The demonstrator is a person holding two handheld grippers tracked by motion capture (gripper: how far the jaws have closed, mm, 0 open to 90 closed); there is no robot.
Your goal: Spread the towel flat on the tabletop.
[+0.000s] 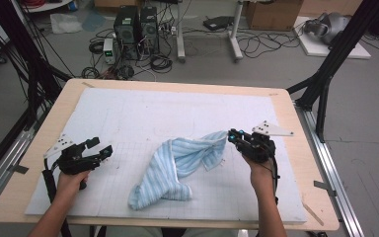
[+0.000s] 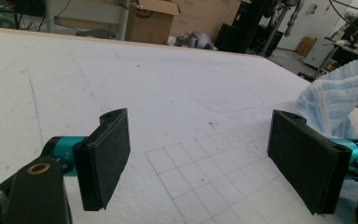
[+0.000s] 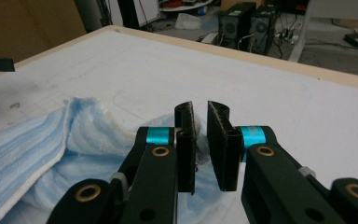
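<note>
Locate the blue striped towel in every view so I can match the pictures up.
High view: the blue striped towel lies crumpled at the centre of the white foam board, its upper corner at the right tool.
Left gripper view: far right edge, behind the right-hand jaw.
Right gripper view: lower left, running under the nearly closed jaws.
Shared landmark: the grid drawn on the board.

No text, label, brand, number or sign can be read anywhere. The white foam mat point(image 1: 128, 113) on the tabletop carries only a faint pencilled grid and some loose curved lines, with no writing. The brown cardboard boxes point(image 2: 154, 21) behind show no legible print.
</note>
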